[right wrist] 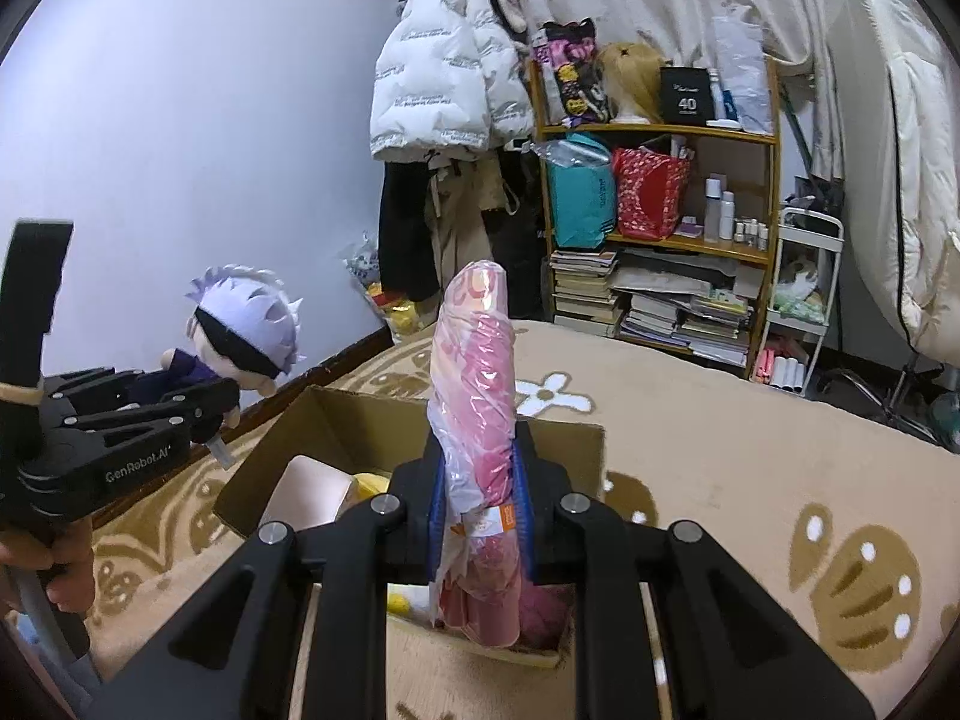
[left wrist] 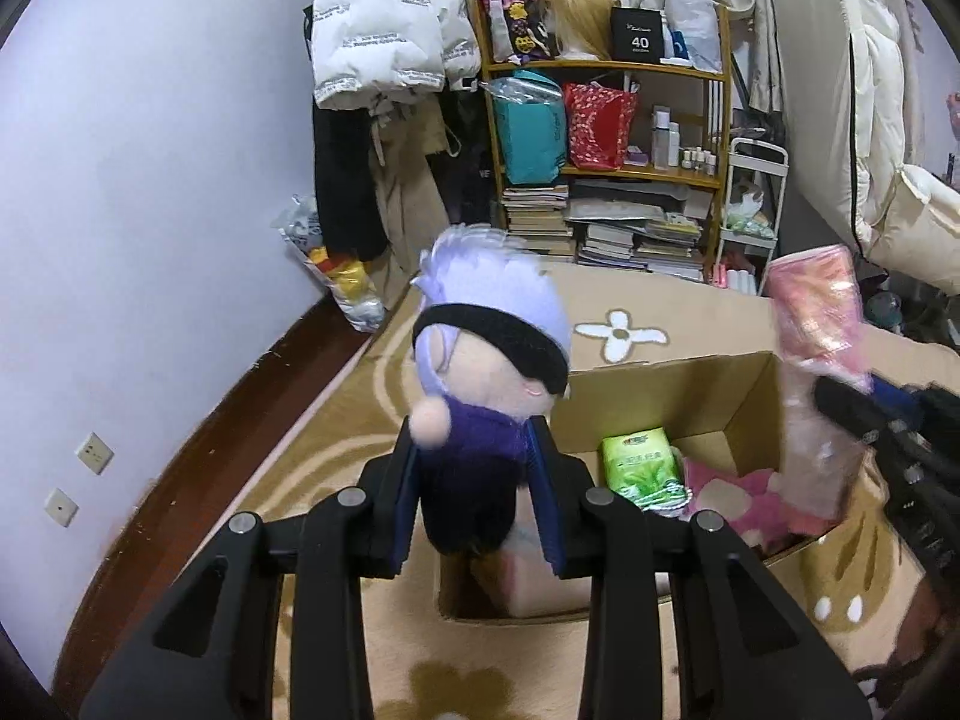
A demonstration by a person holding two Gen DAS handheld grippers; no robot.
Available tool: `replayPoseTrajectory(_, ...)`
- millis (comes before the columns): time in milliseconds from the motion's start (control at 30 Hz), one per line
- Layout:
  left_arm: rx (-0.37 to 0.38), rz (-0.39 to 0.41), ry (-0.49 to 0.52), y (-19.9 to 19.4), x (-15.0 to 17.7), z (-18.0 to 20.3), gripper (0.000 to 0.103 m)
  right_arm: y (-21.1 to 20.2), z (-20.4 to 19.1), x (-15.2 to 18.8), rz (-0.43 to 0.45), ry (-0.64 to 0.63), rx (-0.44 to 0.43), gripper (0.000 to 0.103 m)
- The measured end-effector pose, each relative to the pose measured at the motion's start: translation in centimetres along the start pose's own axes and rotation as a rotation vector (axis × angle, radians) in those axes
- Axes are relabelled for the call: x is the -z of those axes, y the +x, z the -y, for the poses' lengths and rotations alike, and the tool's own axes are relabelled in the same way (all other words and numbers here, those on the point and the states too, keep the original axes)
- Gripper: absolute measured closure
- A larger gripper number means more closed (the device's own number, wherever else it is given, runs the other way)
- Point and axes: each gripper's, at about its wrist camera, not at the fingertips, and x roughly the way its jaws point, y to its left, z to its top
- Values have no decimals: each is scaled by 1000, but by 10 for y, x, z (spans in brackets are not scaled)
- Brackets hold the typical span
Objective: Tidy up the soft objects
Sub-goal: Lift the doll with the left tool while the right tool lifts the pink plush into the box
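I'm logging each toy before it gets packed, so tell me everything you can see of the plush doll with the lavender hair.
The plush doll is a soft fabric figure with spiky lavender hair, a black band across its eyes, a pale peach face and round hand, and a dark purple body. The left hand-held gripper is shut on its torso, holding it upright, head up, in the air by the near left edge of the open cardboard box. Only the pads touch it.

Light: dim, cool, even indoor light (source unseen)
Shadows: soft, faint
Glare: sheen on pink plastic wrap (right wrist: pixel 477 372)
Blur: plush doll (left wrist: pixel 480 360) slightly soft
Edges: fisheye bending, black corners
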Motion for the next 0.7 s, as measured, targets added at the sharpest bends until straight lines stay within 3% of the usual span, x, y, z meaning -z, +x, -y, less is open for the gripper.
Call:
replayPoseTrajectory(333,53,-24,8,21,5,13,73,44,-10,9,-78,-10,-53,83)
replayPoseTrajectory(567,114,18,-9,13,0,19,74,56,-6,18,-116,-3,-53,83)
replayPoseTrajectory(700,114,-10,20,18,5,30,73,57,-2,20,-120,1,-46,82)
